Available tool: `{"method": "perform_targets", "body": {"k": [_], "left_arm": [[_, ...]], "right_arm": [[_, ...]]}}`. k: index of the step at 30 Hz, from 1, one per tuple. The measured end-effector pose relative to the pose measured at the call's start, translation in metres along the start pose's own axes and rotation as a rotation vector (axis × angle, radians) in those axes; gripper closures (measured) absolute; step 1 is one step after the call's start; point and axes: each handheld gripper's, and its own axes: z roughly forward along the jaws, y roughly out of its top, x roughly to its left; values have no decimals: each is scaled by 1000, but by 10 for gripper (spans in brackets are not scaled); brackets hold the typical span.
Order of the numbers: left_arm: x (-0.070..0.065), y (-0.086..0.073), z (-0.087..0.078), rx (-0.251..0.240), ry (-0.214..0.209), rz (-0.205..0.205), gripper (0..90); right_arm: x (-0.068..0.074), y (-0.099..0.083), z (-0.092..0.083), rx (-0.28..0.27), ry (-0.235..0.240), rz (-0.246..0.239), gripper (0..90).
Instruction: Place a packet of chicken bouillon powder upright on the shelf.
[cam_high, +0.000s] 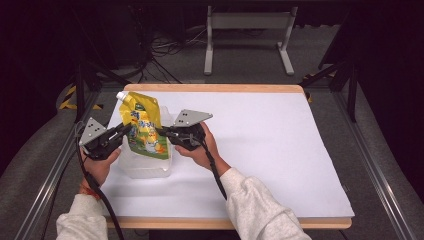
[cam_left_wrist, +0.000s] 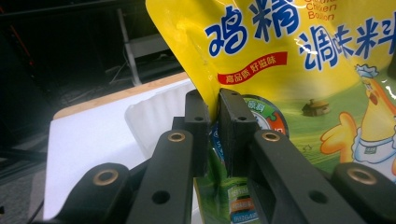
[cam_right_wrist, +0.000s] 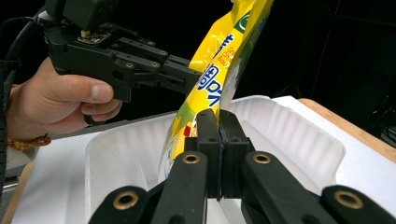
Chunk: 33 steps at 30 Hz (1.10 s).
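A yellow seasoning pouch (cam_high: 143, 129) with blue lettering, a cartoon chicken and a white spout at its top stands tilted over a clear plastic tub (cam_high: 145, 167). My left gripper (cam_high: 125, 131) is shut on the pouch's left edge; in the left gripper view the jaws pinch the yellow pouch (cam_left_wrist: 280, 51) at its side seam, the gripper (cam_left_wrist: 214, 109) closed tight. My right gripper (cam_high: 162, 131) is shut on the pouch's right edge. In the right gripper view the gripper (cam_right_wrist: 218, 119) clamps the pouch (cam_right_wrist: 219, 56) above the tub (cam_right_wrist: 289, 135), with the left gripper (cam_right_wrist: 187, 74) opposite.
The tub rests on a white sheet (cam_high: 260, 145) covering a wooden table (cam_high: 215, 88). A metal stand (cam_high: 247, 30) and cables lie on the floor beyond the far edge. Rails run along both sides of the table.
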Motion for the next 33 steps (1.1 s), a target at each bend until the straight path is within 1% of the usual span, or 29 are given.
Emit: {"method": "perform_targets", "body": {"k": [1,5,6,8,9,11,12,13,14,15,16,17,21,24,26,28,29,31,33], "left_arm": [[1,-1,0,1,-6,-4,824],[2,-5,2,11,4,-2,825],[2,-7,3,20,9,9,825],[3,-9,3,27,5,9,823],[3,-11,3,29,5,12,822],[3,-11,3,26,4,4,823],[3,-12,4,31,4,9,823],[4,-13,4,34,2,5,824],[4,-13,4,34,2,5,824],[4,-13,5,31,-2,-5,826],[4,-13,4,28,1,-5,826],[4,-13,3,21,9,-1,827],[6,-13,1,5,14,-13,826],[7,-13,1,10,17,-15,825],[8,-16,3,24,5,-23,824],[8,-18,3,31,3,-24,821],[8,-19,6,46,4,-15,819],[7,-23,10,75,1,-7,818],[7,-25,11,83,-8,-6,816]], "right_arm": [[0,0,0,2,-4,-7,892],[-1,-1,4,5,-8,-11,891],[-1,-2,5,10,-7,-7,890],[-2,-4,7,15,-9,-4,890],[-2,-7,9,10,-2,3,889],[-2,-7,10,5,-5,1,888],[-3,-7,10,7,-6,1,888],[-3,-8,11,10,-10,-5,886],[-3,-8,11,10,-10,-5,886],[-4,-8,12,10,-19,-13,887],[-4,-8,12,10,-19,-13,887],[-6,-7,12,18,-27,-26,887],[-7,-5,13,8,-23,-29,887],[-6,-4,14,5,-27,-31,886],[-6,-5,16,6,-18,-25,887],[-6,-7,17,10,-16,-19,887],[-5,-13,18,20,-13,-11,888],[-5,-16,19,26,-10,-8,888],[-5,-24,20,39,-6,12,887]]}}
